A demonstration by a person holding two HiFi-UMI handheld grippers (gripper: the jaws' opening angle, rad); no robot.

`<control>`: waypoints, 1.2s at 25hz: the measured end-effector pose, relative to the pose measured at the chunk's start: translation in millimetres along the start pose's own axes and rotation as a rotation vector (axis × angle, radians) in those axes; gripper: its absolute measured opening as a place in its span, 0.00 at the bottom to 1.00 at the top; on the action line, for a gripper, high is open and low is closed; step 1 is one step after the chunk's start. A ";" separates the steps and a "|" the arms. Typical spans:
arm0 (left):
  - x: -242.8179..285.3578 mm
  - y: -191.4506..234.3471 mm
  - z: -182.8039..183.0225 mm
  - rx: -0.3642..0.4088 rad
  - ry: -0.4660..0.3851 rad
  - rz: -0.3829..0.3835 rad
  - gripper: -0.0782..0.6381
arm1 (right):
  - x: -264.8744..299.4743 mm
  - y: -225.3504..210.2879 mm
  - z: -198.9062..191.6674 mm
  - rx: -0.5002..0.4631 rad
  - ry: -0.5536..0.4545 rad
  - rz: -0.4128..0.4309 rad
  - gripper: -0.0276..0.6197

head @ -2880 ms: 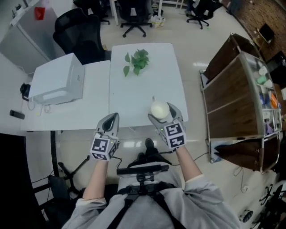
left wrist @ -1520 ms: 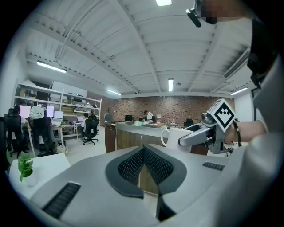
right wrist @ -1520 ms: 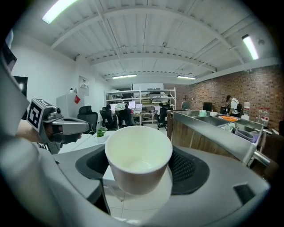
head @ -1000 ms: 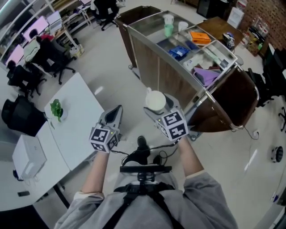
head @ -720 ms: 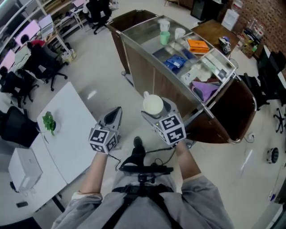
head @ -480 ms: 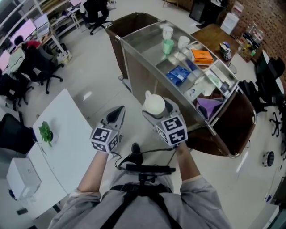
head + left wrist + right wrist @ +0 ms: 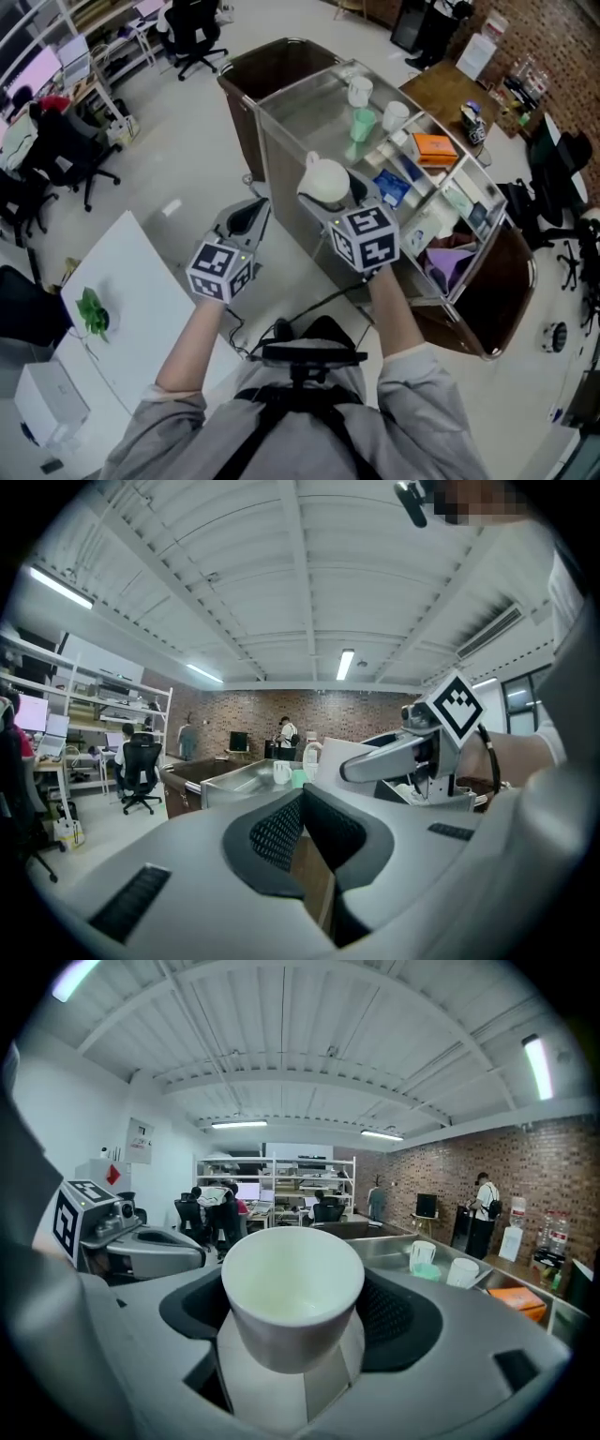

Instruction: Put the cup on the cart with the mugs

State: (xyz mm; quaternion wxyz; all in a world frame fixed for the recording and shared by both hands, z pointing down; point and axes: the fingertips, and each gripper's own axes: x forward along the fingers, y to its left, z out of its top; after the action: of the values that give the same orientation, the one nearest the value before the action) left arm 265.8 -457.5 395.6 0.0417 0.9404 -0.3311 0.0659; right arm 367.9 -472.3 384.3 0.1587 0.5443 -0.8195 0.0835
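Cup (image 7: pixel 292 1288) sits gripped in the right tongs (image 7: pixel 328 192) near the cart (image 7: pixel 281 103) holding mugs (image 7: pixel 360 91); left tongs (image 7: pixel 253 212) are closed, empty.

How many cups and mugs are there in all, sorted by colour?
White cup held in the right gripper: 1
White mugs on the cart: 2
Green cup on the cart: 1
Total: 4

White table (image 7: pixel 150 281) with green plant (image 7: pixel 91 312); office chair (image 7: pixel 190 26) beyond
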 end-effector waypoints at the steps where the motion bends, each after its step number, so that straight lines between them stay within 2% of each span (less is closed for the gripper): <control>1: 8.0 7.5 4.4 0.004 -0.002 0.001 0.11 | 10.3 -8.1 9.1 -0.005 -0.005 -0.006 0.70; 6: 48.0 35.4 28.3 0.028 -0.003 0.010 0.11 | 65.6 -48.5 41.2 -0.016 0.000 -0.014 0.70; 13: 102.9 77.6 50.4 0.010 -0.012 0.086 0.11 | 138.8 -99.7 59.7 -0.036 0.035 -0.011 0.70; 20: 142.4 114.3 42.9 -0.009 0.014 0.151 0.11 | 204.0 -133.7 47.1 -0.049 0.099 0.011 0.70; 30: 164.2 142.0 23.3 -0.053 0.034 0.212 0.11 | 271.7 -155.1 -2.4 -0.005 0.207 0.059 0.70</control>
State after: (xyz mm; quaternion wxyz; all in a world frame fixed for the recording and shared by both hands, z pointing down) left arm 305.7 -672.1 402.4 0.0650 0.8975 -0.4294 0.0770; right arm 413.7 -767.8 476.3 0.2416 0.5080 -0.8145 0.1419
